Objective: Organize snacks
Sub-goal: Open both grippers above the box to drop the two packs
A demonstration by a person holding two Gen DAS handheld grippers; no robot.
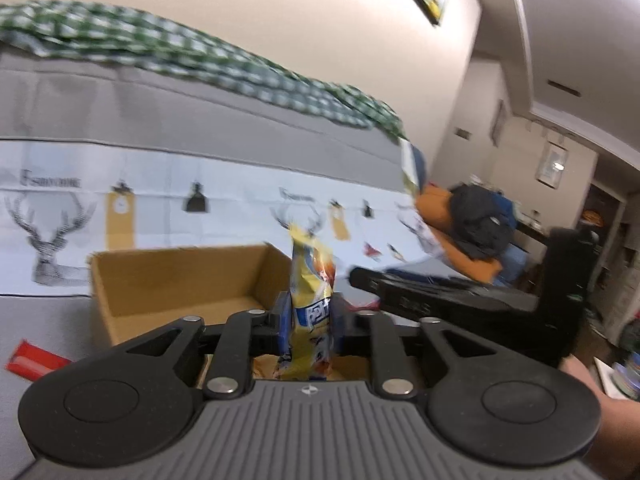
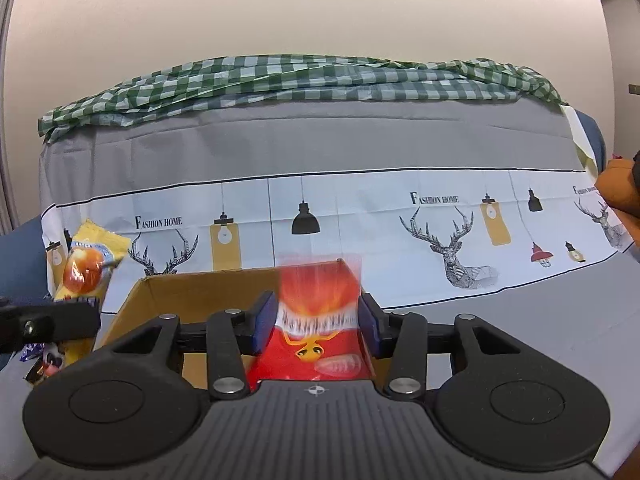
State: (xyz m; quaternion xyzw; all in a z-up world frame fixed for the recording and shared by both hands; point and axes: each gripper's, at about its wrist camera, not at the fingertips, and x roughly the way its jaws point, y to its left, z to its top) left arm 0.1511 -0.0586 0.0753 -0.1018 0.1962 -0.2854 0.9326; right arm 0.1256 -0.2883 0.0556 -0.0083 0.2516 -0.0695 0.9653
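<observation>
A yellow snack packet point(image 1: 310, 280) stands upright between the blue pads of my left gripper point(image 1: 311, 312). Its sides touch both pads, above the near wall of an open cardboard box point(image 1: 168, 284). The right wrist view shows the same packet point(image 2: 86, 264) at the far left, behind a left finger point(image 2: 52, 324). My right gripper point(image 2: 318, 320) is shut on a red snack packet point(image 2: 316, 344) over the box point(image 2: 192, 292). The packet's top edge is blurred. From the left wrist view, the right gripper point(image 1: 360, 280) reaches in from the right beside the box.
The box sits on a grey cloth with a deer print point(image 2: 452, 248) over a sofa, under a green checked cloth point(image 2: 300, 80). A red packet point(image 1: 36, 360) lies left of the box, near several small packets point(image 2: 40, 360). An orange cushion and dark bag point(image 1: 480, 216) are right.
</observation>
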